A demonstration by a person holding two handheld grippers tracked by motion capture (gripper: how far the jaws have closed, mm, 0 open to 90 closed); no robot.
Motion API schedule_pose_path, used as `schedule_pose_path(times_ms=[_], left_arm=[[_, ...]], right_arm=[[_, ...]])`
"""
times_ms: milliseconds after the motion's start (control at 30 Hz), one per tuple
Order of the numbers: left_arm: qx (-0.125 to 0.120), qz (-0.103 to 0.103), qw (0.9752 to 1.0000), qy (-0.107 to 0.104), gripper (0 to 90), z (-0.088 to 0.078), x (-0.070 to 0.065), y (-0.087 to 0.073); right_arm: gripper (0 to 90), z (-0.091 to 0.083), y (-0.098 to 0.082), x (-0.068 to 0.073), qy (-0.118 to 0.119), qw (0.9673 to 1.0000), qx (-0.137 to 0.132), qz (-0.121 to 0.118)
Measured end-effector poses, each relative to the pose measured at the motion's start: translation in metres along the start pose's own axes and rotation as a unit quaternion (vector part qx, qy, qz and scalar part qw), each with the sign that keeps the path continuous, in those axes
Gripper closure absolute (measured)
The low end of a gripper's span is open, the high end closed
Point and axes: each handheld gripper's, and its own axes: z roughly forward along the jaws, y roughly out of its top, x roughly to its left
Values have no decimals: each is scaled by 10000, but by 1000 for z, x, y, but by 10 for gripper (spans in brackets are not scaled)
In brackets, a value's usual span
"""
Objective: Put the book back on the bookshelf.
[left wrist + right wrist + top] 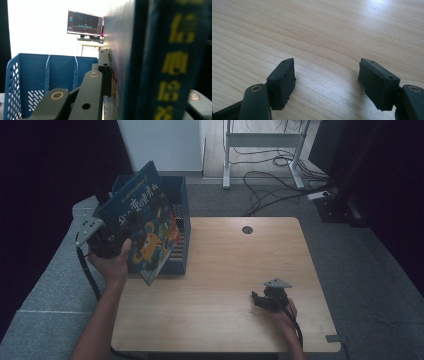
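High view has the left tongs [116, 236] clamped on a book [145, 227], held tilted in the air right over the blue rack [181, 210] at the counter's [240, 270] back-left. So it's lifted but not slotted in yet, I'd say. Right tongs [261, 300] rest on the counter, open and empty.

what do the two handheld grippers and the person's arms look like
Both are black two-jaw tools. The left gripper carries a grey three-cornered plate with dark holes and trails a black cable. Its linkage arms show brass-coloured pivots. The right gripper has the same grey plate, a black cable and blocky black pads. The forearms are bare, no sleeves.
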Motion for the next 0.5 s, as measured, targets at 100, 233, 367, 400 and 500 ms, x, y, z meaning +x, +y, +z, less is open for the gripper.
schedule_pose_path(times_ms=[100, 233, 367, 400, 500], left_arm=[[29, -4, 10000, 46, 818, 6, 0, 0], [52, 65, 9999, 133, 818, 15, -2, 1], [43, 91, 9998, 199, 818, 22, -2, 2], [42, 99, 9997, 223, 818, 24, -2, 2], [52, 114, 9995, 302, 818, 29, -1, 2]], right_arm=[[289, 0, 0, 0, -5, 10000, -6, -11], [289, 0, 0, 0, -4, 10000, -8, -11], [289, 0, 0, 0, -5, 10000, -5, -7], [289, 0, 0, 0, 0, 10000, -3, -5], [288, 0, 0, 0, -1, 10000, -4, -4]])
